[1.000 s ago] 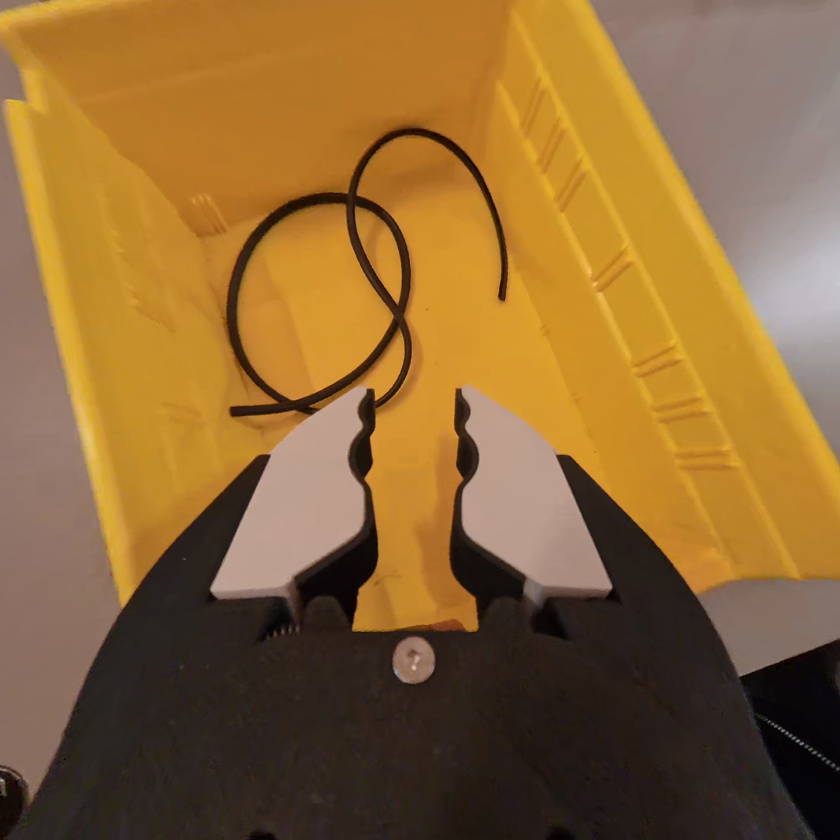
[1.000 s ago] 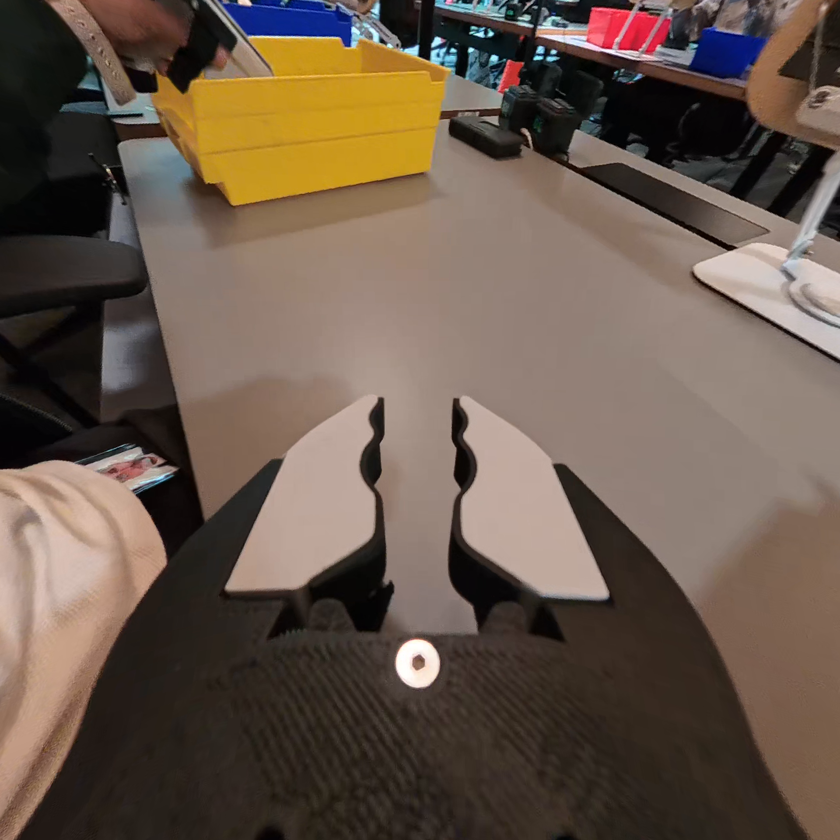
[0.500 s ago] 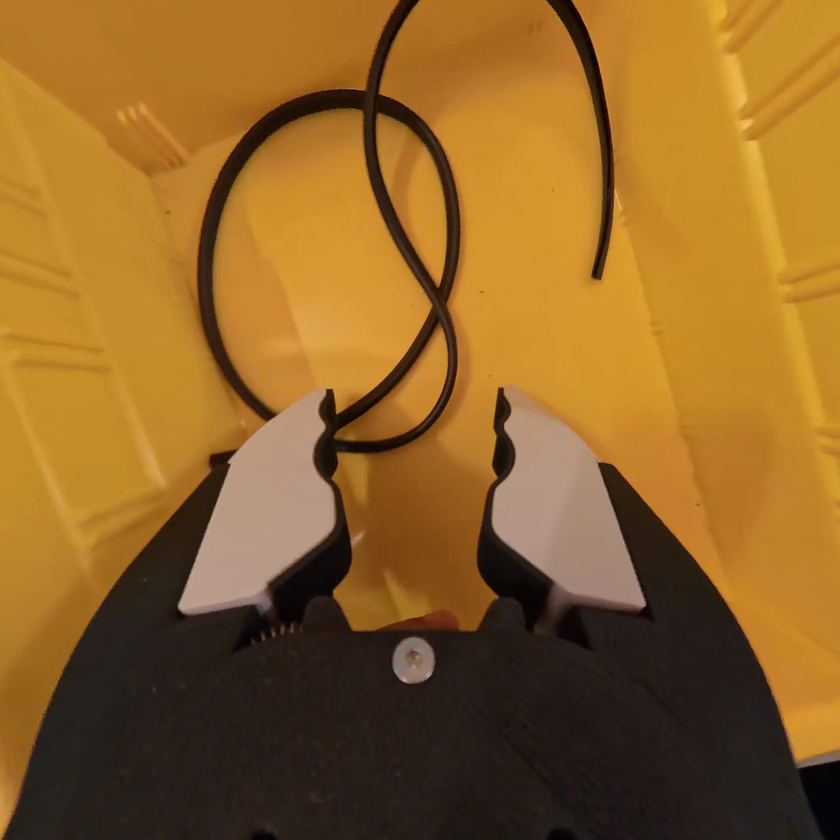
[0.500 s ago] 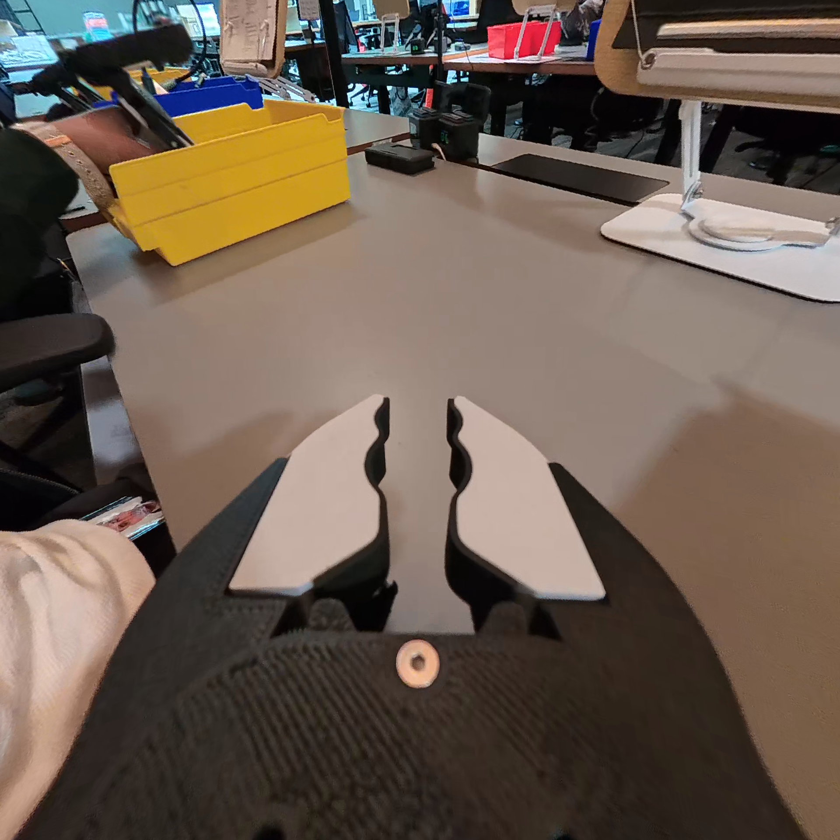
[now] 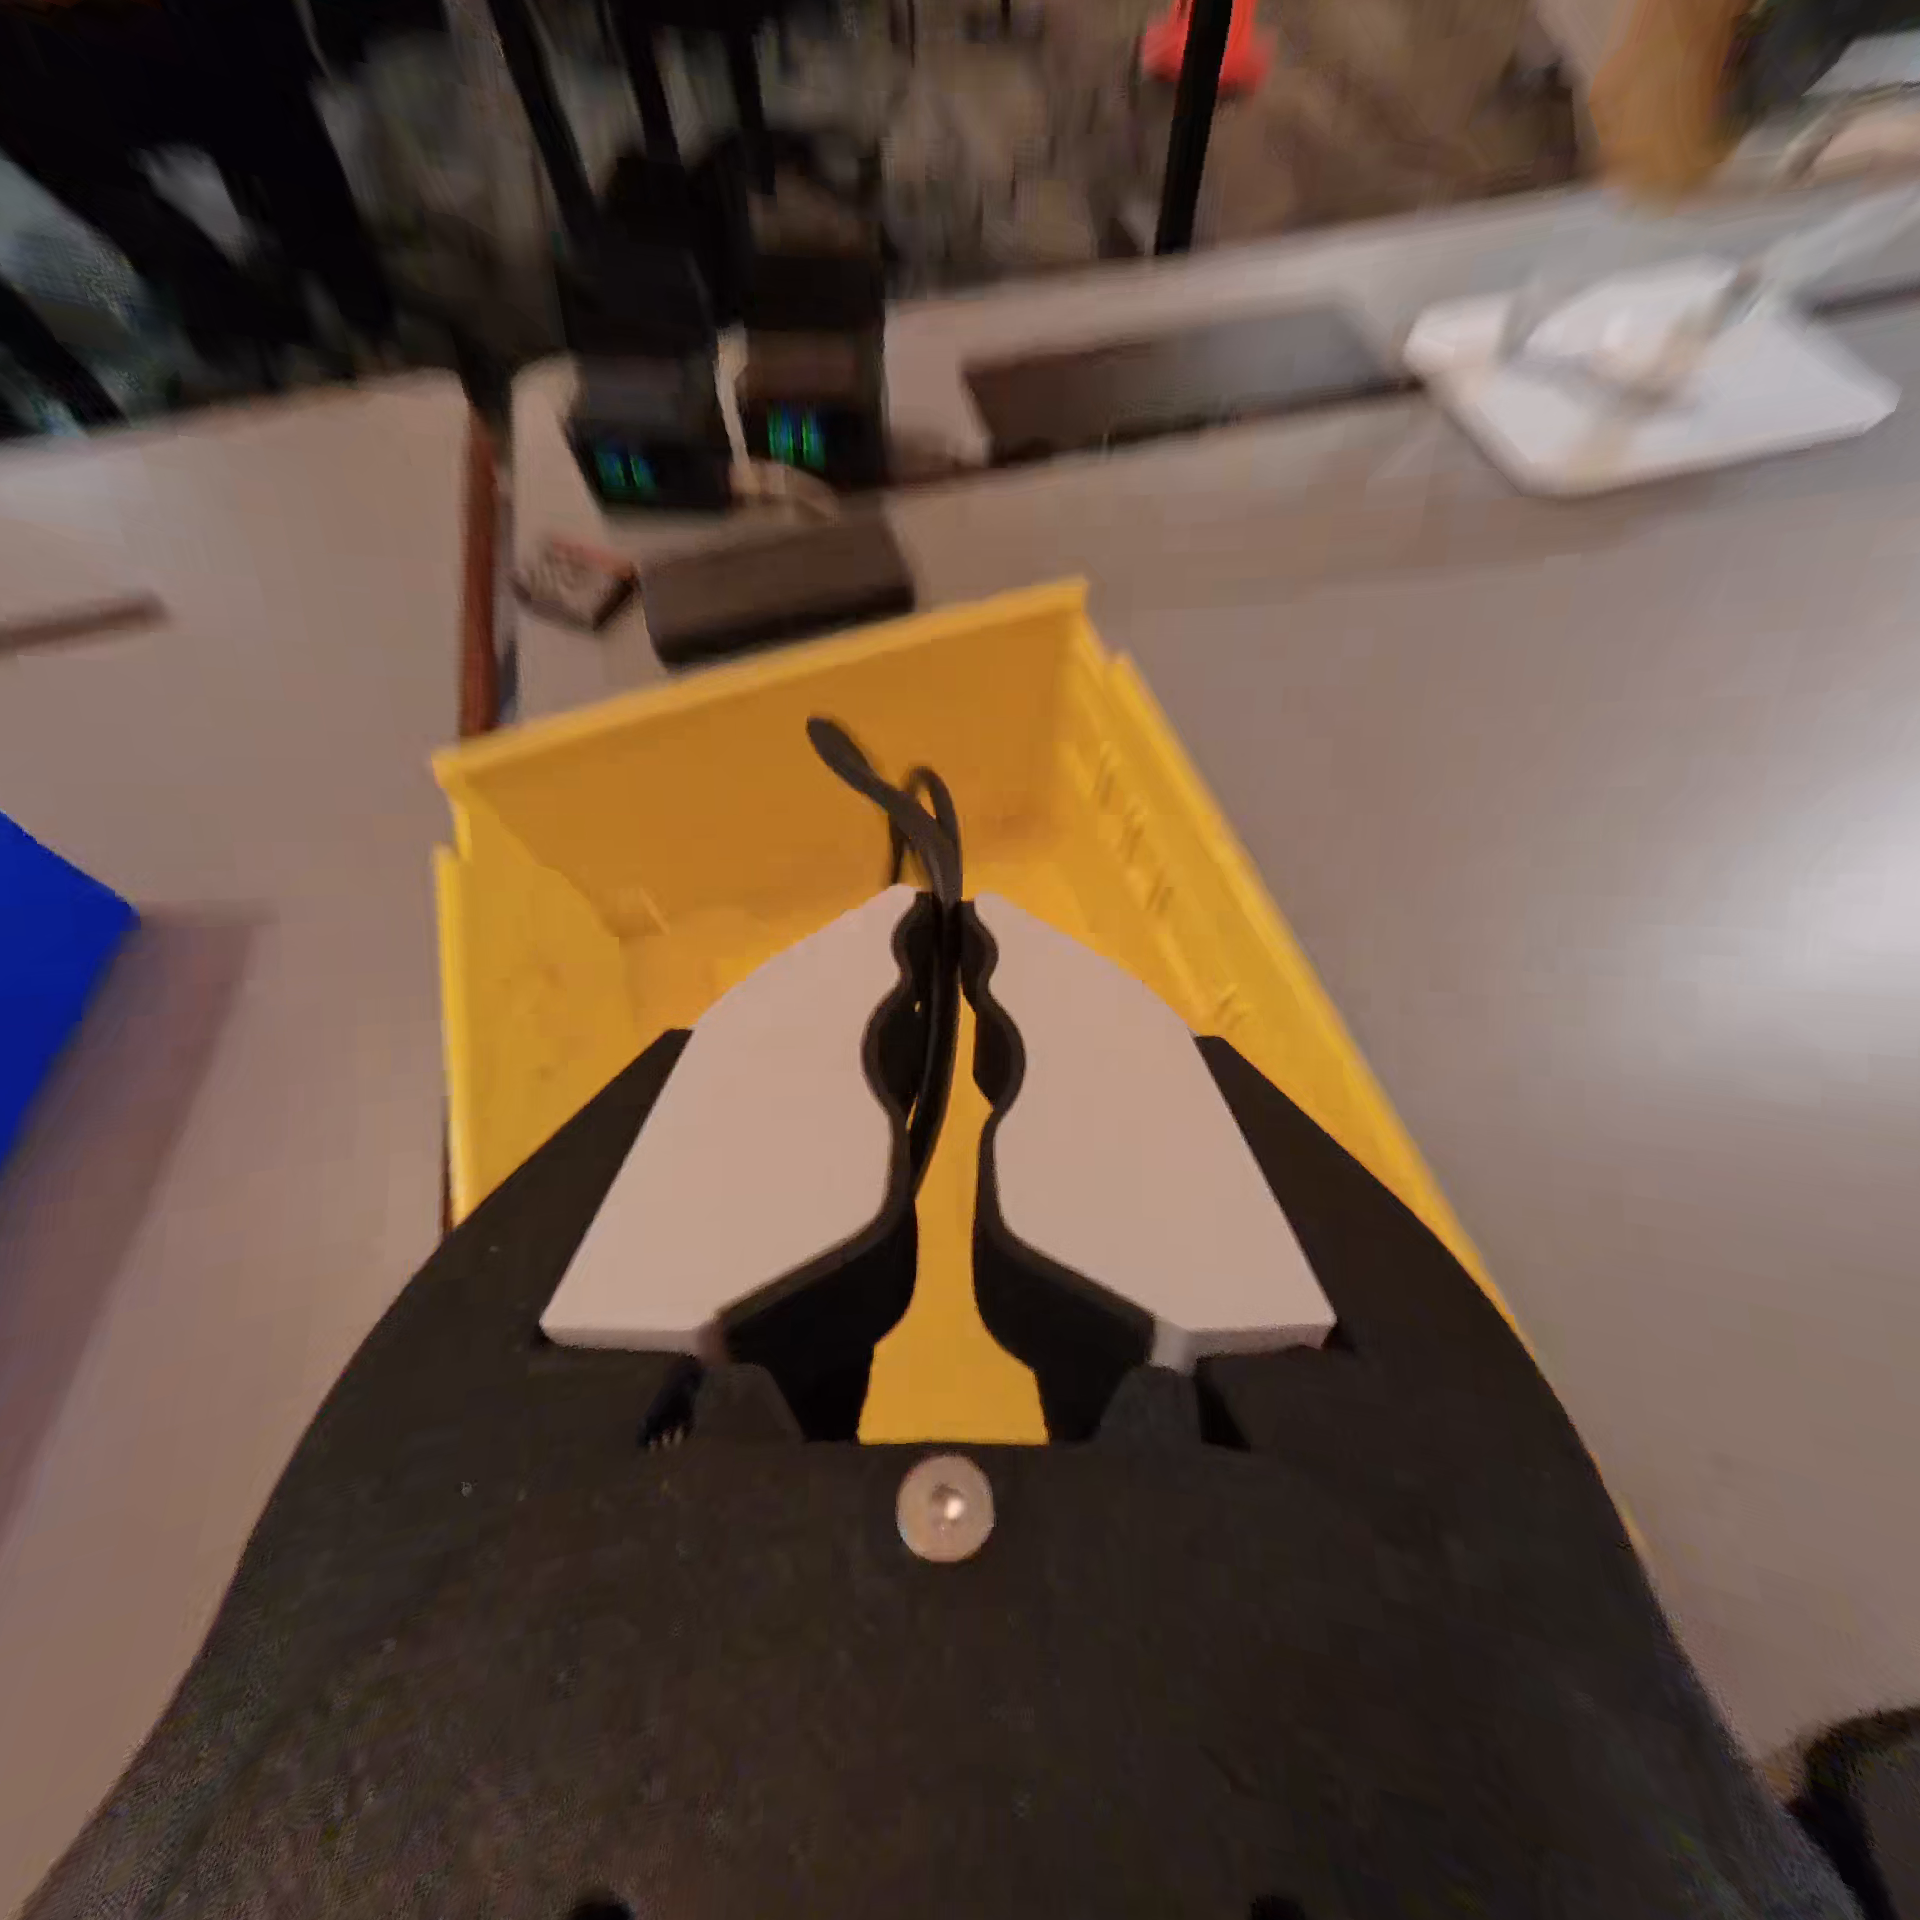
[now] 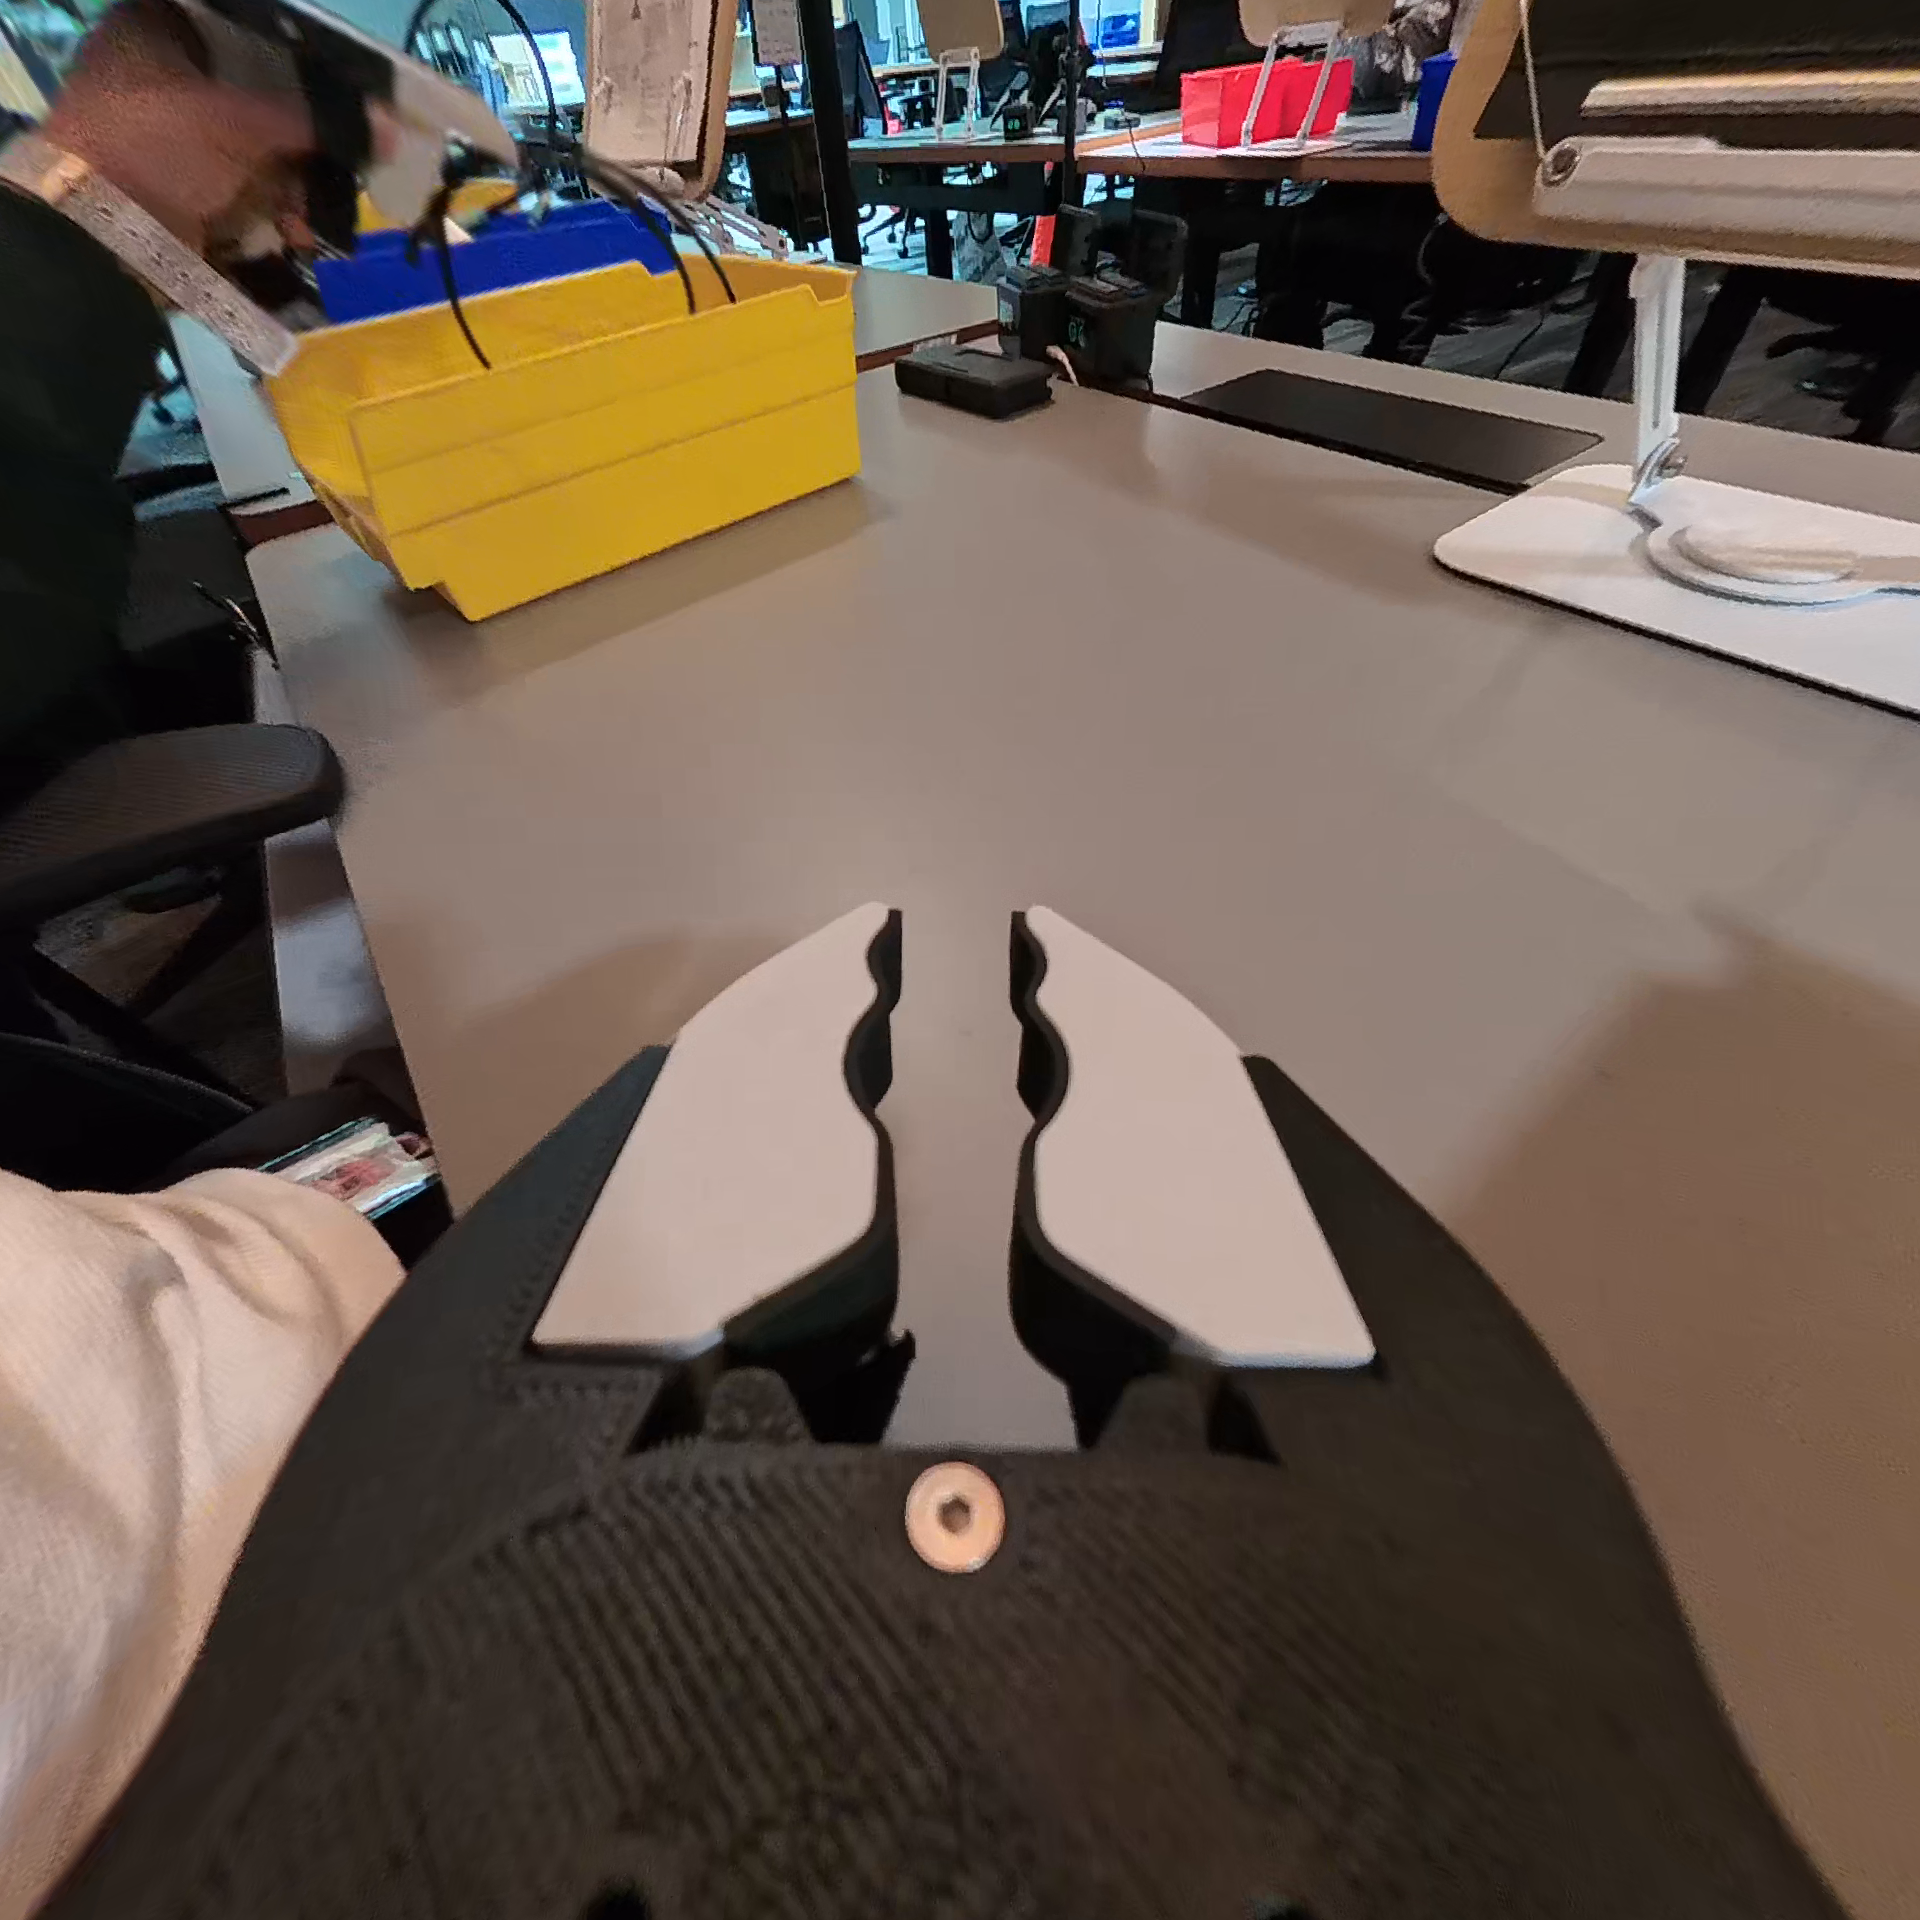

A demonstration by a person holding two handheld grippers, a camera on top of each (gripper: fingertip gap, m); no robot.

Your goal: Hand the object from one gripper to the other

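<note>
Left claw (image 5: pixel 937 902) pinched the black cord (image 5: pixel 932 831) above the yellow bin (image 5: pixel 727 769). Right claw (image 6: pixel 956 914) waited agape, empty. The cord looked light and floppy, so a dangling strand seemed the best place to grab.

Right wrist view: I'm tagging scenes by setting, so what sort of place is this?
Probably a shared lab or workshop: rows of long desks behind, coloured parts bins like the yellow bin and red bin, and a white monitor stand on the grey table.

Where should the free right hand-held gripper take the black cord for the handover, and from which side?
Judging from the right wrist view: take a hanging strand of the black cord below the left hand-held gripper, approaching level from the open table side, since it dangles clear above the yellow bin.
</note>
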